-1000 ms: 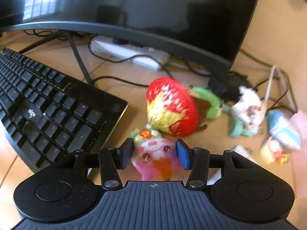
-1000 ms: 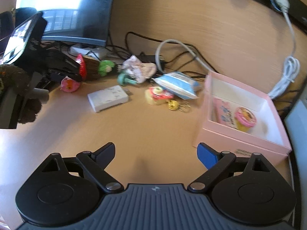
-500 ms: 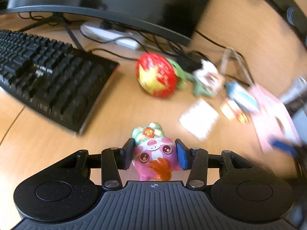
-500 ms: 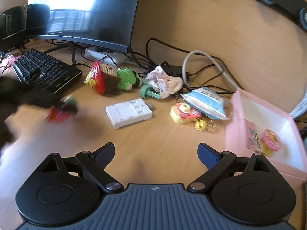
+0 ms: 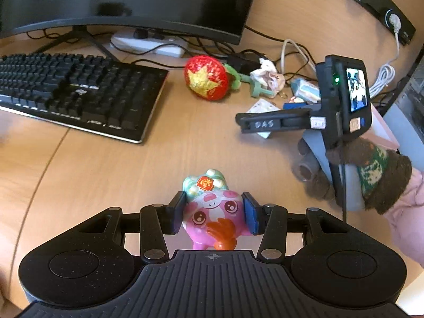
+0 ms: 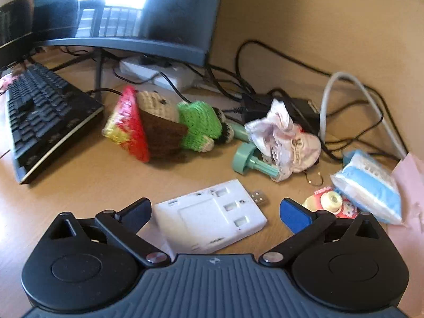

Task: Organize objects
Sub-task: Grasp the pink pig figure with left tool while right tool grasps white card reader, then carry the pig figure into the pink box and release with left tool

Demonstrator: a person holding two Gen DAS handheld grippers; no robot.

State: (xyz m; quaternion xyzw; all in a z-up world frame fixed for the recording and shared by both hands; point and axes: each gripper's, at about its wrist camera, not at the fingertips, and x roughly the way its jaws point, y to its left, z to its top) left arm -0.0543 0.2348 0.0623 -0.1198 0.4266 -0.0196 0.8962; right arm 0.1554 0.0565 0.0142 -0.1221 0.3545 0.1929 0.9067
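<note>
My left gripper (image 5: 213,213) is shut on a pink pig toy (image 5: 212,212) with a green hat, held above the wooden desk. My right gripper (image 6: 216,209) is open, its fingers either side of a white USB hub (image 6: 212,221) lying on the desk. The right gripper also shows in the left wrist view (image 5: 267,124), over the hub. A crocheted strawberry doll (image 6: 159,127) lies beyond the hub; it shows in the left wrist view too (image 5: 208,80). The pink box (image 6: 409,175) is at the right edge.
A black keyboard (image 5: 76,92) and a monitor (image 5: 127,0) fill the left and back. A teal peg (image 6: 251,160), crumpled wrapper (image 6: 286,137), blue tissue pack (image 6: 368,188), small yellow-pink toy (image 6: 331,202), power strip (image 6: 156,73) and tangled cables (image 6: 265,90) crowd the back right.
My left gripper has lifted the pig toy and pulled back from the strawberry doll. My right gripper has moved forward and down onto the white USB hub, still open.
</note>
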